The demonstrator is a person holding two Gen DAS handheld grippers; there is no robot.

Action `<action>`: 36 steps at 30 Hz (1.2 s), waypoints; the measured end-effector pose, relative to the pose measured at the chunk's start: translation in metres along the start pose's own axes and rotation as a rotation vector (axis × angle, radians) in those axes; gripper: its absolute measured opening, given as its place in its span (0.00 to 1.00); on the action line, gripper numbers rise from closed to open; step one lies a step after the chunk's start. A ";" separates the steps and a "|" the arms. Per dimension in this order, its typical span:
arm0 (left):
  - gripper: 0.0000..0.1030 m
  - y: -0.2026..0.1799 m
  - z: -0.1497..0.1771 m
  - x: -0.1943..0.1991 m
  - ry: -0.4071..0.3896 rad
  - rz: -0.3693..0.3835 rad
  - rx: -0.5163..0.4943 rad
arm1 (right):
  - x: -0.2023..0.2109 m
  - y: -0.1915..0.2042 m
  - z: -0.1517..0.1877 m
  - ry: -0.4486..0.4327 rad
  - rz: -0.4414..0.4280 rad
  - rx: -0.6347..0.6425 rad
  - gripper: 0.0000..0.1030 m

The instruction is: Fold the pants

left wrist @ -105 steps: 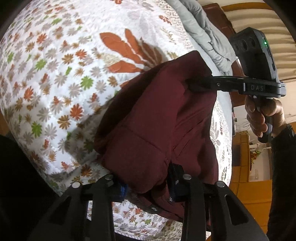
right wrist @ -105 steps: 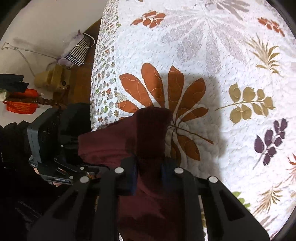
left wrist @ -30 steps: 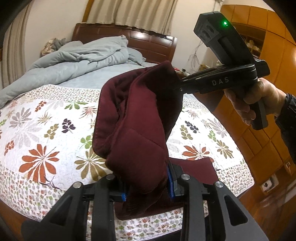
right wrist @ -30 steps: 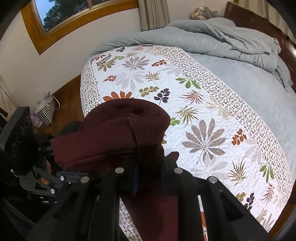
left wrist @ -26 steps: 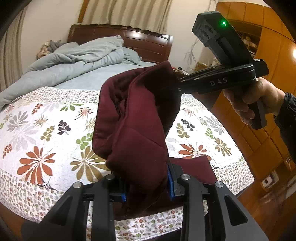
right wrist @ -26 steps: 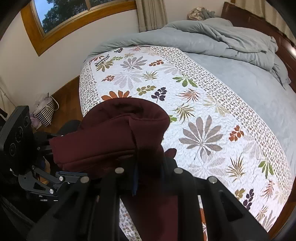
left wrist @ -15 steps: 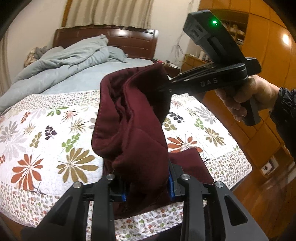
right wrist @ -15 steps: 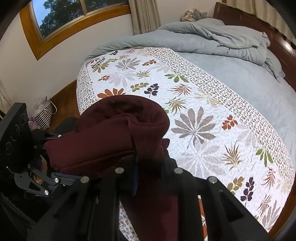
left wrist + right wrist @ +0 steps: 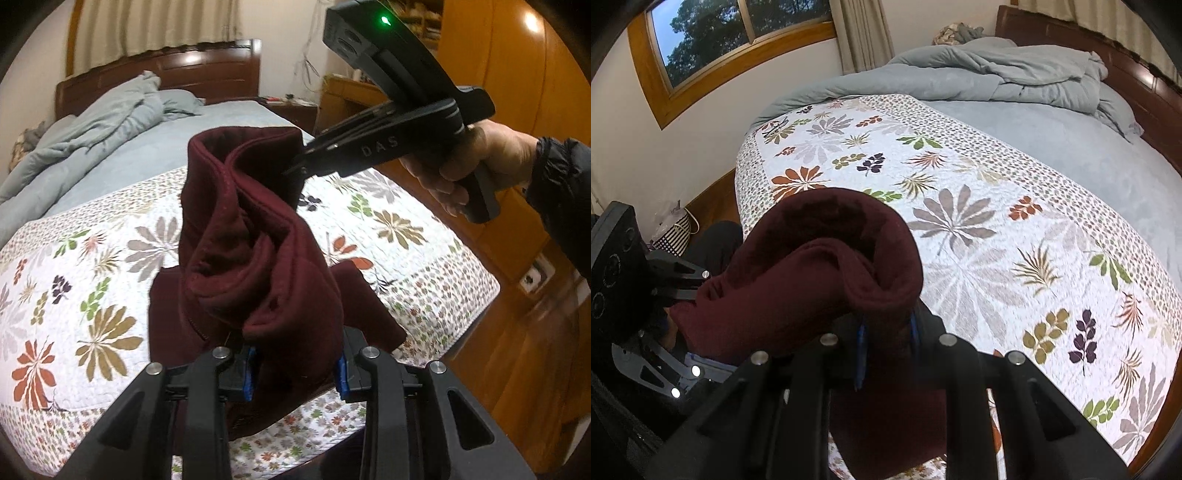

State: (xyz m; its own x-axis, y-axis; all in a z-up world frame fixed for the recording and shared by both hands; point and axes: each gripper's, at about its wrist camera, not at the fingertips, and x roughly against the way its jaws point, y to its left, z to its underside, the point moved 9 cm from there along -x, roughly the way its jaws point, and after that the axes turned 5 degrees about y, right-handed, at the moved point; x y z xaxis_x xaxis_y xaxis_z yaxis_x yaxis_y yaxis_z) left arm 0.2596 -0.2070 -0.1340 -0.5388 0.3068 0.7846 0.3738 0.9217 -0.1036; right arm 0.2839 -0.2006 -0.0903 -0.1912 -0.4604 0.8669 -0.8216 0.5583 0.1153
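Left wrist view: my left claw (image 9: 295,369) grips the maroon pants (image 9: 258,251) at bottom centre, above the quilt (image 9: 92,258); my right claw (image 9: 299,168) pinches them upper right. Right wrist view: I should lower both corners level onto the bed.

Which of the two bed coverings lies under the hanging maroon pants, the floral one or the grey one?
The floral quilt: the maroon pants hang over it, while the rumpled grey duvet lies by the headboard.

Right gripper (image 9: 886,354) jaws clamp bunched maroon pants (image 9: 820,266) above floral quilt (image 9: 997,236).
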 end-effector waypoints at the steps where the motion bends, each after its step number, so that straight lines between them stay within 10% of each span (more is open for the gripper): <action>1: 0.30 -0.005 0.000 -0.004 0.009 0.002 -0.011 | 0.001 -0.004 0.006 -0.005 0.002 -0.005 0.18; 20: 0.30 -0.068 0.033 -0.099 0.191 -0.031 -0.199 | -0.032 -0.052 0.100 0.005 0.004 -0.049 0.19; 26: 0.38 -0.084 0.048 -0.114 0.212 -0.061 -0.294 | -0.043 -0.069 0.133 0.024 0.008 -0.156 0.34; 32: 0.63 -0.094 0.058 -0.082 0.181 0.148 -0.260 | -0.025 -0.092 0.189 -0.060 -0.073 -0.644 0.59; 36: 0.73 -0.074 0.059 -0.045 0.193 0.388 -0.069 | 0.004 -0.067 0.227 -0.293 -0.238 -0.979 0.79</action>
State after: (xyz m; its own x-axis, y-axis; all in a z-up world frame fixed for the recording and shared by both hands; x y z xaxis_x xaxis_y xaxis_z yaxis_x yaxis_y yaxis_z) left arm 0.2114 -0.2745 -0.1978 -0.2002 0.5708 0.7963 0.5736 0.7272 -0.3770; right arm 0.2162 -0.3961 -0.2044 -0.3122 -0.7075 0.6340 -0.0867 0.6858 0.7226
